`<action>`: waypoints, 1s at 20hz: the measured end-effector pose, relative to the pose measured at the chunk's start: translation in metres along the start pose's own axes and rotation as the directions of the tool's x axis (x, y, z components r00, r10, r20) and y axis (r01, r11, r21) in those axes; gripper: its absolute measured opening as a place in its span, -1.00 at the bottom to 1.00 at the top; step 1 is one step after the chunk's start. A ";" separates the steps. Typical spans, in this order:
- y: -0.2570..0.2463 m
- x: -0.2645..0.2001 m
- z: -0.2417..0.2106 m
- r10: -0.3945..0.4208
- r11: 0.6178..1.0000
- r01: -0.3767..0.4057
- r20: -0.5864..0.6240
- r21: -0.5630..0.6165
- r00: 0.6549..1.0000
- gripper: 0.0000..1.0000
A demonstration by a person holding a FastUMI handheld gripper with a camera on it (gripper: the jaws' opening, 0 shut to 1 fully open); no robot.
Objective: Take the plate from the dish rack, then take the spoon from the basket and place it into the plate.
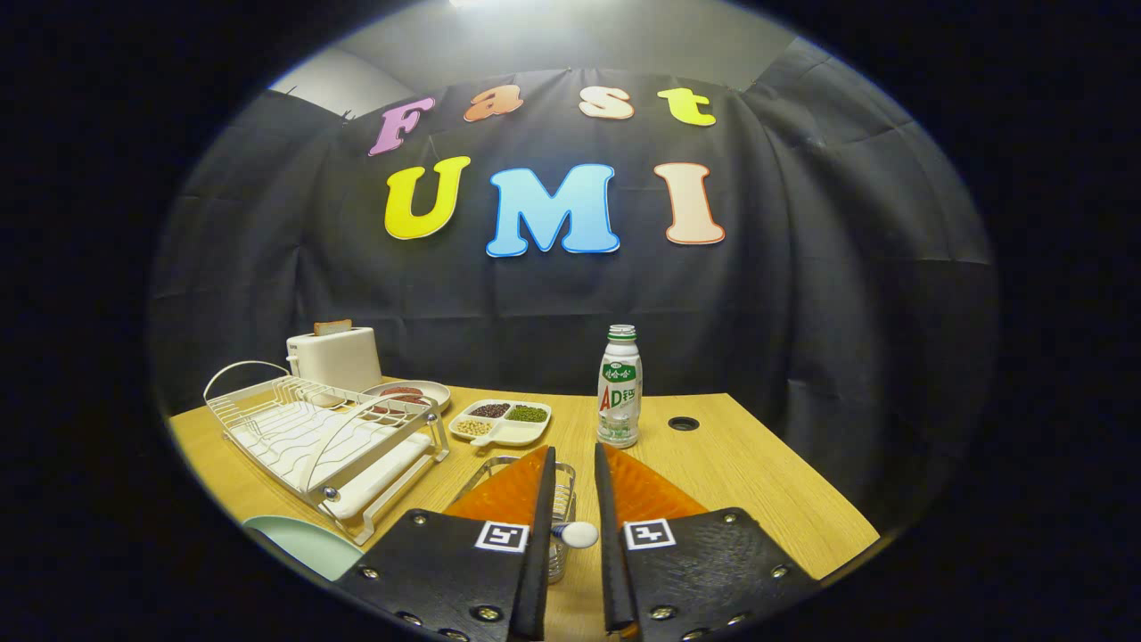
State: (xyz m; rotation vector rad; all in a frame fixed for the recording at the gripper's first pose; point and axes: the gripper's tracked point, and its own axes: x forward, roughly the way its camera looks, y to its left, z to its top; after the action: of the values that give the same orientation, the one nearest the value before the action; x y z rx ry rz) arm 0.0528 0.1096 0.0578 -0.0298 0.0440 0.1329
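My gripper (574, 450) hangs low over the wooden table (758, 481). Its fingers stand close together with a narrow gap. The white rounded handle end of the spoon (577, 533) sits in that gap, far back between the fingers, and both fingers press on it. Under the left finger stands the wire basket (499, 465), mostly hidden. A pale green plate (303, 542) lies flat on the table to the left of the fingers, in front of the white wire dish rack (330, 437), whose slots hold nothing.
A white toaster (334, 357) with a slice of bread stands behind the rack, next to a small dish (412, 390). A divided tray of beans (501, 422) and a drink bottle (619, 388) stand beyond the fingers. A round cable hole (683, 423) is farther right.
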 end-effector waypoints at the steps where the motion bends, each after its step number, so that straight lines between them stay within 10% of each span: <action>1: 0.006 -0.002 -0.004 0.027 1.000 -0.027 -0.020 0.002 0.999 -0.53; 6: 0.011 -0.005 0.003 0.036 0.999 -0.037 -0.031 -0.015 0.999 -0.81; 20: 0.008 -0.057 0.097 -0.022 0.999 0.022 0.002 -0.027 1.000 -0.82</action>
State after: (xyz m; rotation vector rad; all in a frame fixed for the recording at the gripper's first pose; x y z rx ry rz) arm -0.0008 0.1130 0.1576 -0.0567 0.0403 0.1119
